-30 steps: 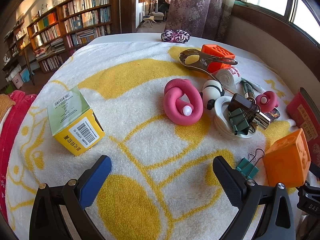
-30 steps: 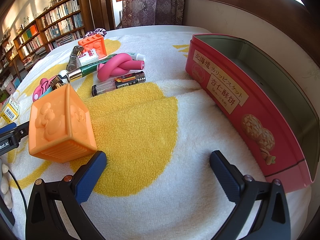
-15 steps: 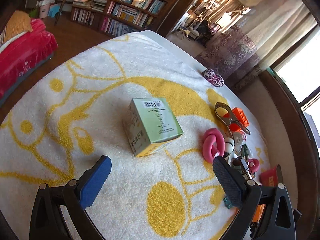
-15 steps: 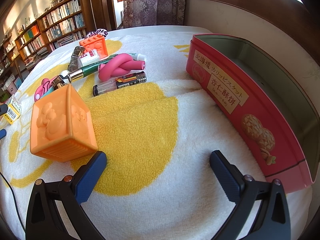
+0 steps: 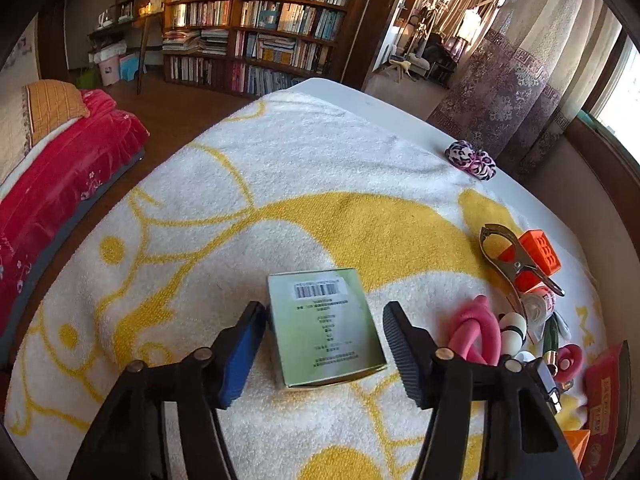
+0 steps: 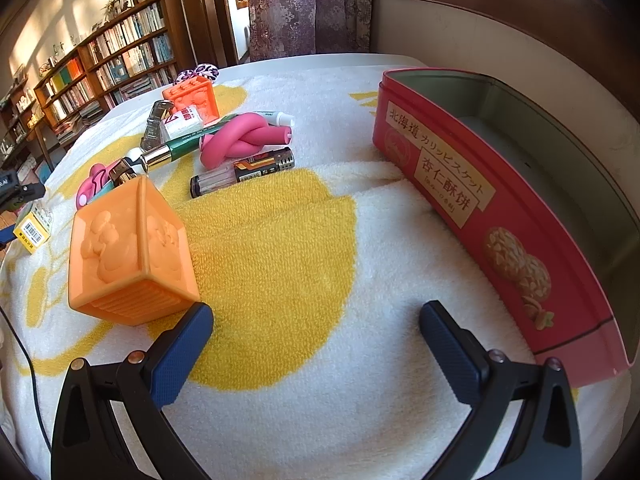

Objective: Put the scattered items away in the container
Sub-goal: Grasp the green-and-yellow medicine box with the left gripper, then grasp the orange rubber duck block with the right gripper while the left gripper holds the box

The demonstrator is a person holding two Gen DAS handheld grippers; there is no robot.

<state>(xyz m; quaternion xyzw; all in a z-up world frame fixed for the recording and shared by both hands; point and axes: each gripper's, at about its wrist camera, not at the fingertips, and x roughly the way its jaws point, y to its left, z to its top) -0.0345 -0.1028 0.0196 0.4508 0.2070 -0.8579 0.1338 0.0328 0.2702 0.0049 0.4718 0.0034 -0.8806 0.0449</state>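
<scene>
A green and yellow carton (image 5: 325,326) lies on the yellow-patterned towel, between the fingers of my left gripper (image 5: 320,350). The jaws stand on either side of it with small gaps, so the gripper is open. The carton also shows at the left edge of the right wrist view (image 6: 34,225). My right gripper (image 6: 316,350) is open and empty over the towel. An orange cube (image 6: 128,252) sits just left of it. The open red biscuit tin (image 6: 472,196) stands to its right, with nothing visible inside.
A pile lies mid-towel: pink knotted tube (image 6: 244,140), lighter (image 6: 244,172), green pen (image 6: 188,148), metal clamp (image 5: 516,268), small orange block (image 5: 540,252). A spotted scrunchie (image 5: 472,160) lies at the far edge. Bookshelves and a red sofa stand beyond the table.
My left gripper has swung left away from the pile, come down over the carton and narrowed around it. The right gripper has barely moved.
</scene>
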